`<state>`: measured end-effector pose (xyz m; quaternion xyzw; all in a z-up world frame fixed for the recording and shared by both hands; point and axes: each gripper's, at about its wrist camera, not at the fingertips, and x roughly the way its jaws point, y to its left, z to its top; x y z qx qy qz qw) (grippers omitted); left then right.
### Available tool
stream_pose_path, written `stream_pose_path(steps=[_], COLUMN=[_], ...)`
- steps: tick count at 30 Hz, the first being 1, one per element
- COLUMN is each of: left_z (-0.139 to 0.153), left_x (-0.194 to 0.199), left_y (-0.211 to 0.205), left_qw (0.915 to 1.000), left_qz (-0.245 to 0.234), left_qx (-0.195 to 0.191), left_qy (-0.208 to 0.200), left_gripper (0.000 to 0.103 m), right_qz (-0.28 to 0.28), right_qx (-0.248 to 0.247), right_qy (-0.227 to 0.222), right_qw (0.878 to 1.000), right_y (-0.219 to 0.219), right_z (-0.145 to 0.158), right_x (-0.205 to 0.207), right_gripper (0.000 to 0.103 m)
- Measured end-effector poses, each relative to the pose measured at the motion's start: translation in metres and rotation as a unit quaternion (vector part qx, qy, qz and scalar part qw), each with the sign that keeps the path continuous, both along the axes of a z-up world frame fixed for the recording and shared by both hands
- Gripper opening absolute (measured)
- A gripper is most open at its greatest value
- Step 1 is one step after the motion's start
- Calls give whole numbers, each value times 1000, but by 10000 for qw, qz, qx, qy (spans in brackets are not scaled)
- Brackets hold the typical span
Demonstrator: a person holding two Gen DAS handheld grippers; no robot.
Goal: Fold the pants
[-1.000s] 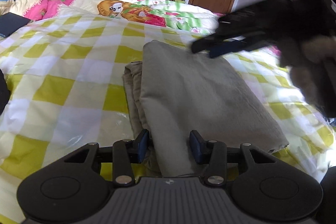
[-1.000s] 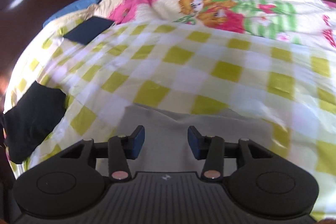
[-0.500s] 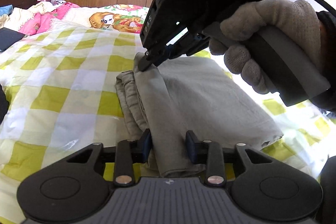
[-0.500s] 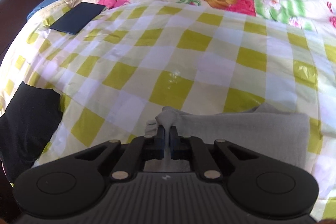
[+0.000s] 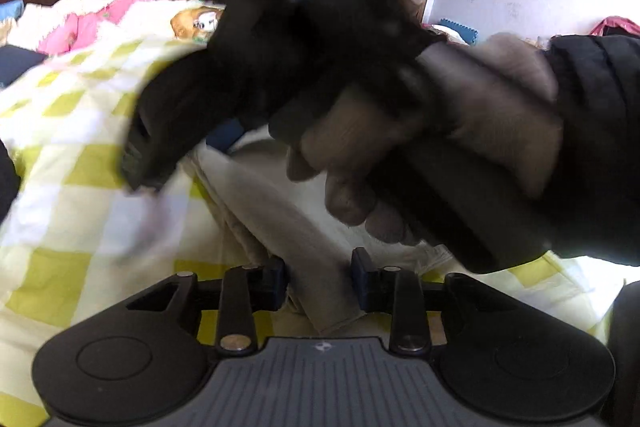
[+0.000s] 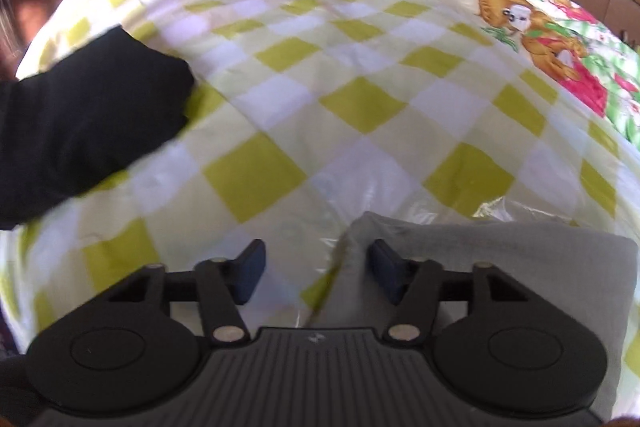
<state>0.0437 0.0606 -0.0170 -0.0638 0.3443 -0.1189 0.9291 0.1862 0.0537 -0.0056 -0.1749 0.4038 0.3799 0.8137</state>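
The left hand-held gripper (image 5: pixel 318 281) is clamped on a fold of the folded grey fabric pants (image 5: pixel 280 211) lying on the yellow-and-white checked bed (image 6: pixel 360 99). The right hand-held gripper (image 6: pixel 316 273), jaws just opened and apart, straddles the pants' corner without gripping.

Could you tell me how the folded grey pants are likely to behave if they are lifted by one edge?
The grey pants look soft and layered, so they would probably sag and unfold. Lying on a glossy checked cover, they may slide easily when pushed.
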Motion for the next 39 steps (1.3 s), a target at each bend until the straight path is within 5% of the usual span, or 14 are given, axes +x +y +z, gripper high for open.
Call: stream_pose_path(steps=[5, 8, 13, 16, 22, 25, 29, 31, 36, 39], left_z=[6, 13, 33, 44, 40, 18, -8, -15, -3, 14], left_x=[-10, -17, -24, -12, 60, 97, 125, 134, 138, 120], left_y=[11, 20, 31, 37, 28, 35, 53, 50, 25, 23], left_qw=[9996, 9986, 9970, 9946, 9946, 9940, 9929, 9936, 9931, 9914], left_qz=[147, 334, 607, 780, 817, 1072, 1178, 1122, 959, 1044], left_qx=[-225, -404, -361, -468, -350, 21, -79, -6, 656, 784], left_qy=[51, 48, -322, -501, -545, -223, 162, 163, 122, -9], left_gripper=[49, 49, 49, 49, 54, 53, 63, 66, 68, 67], right_qz=[-346, -863, -2011, -2498, -2367, -2205, -2122, -2306, -2398, -2476], right_qx=[867, 911, 472, 898, 1555, 1559, 1635, 1755, 1530, 1410], right_qy=[-54, -257, -52, 728, 1276, 1392, 1487, 1585, 1319, 740], right_qw=[9956, 9918, 9784, 9614, 9505, 9527, 9519, 9439, 9496, 9557], right_y=[-55, -106, -189, -227, -232, -223, -230, -239, -239, -237], right_z=[58, 75, 45, 17, -12, -14, -15, -20, -11, 8], right_x=[-1, 2, 19, 27, 30, 29, 14, 7, 3, -18], right_gripper=[58, 59, 61, 61, 59, 33, 22, 20, 24, 27])
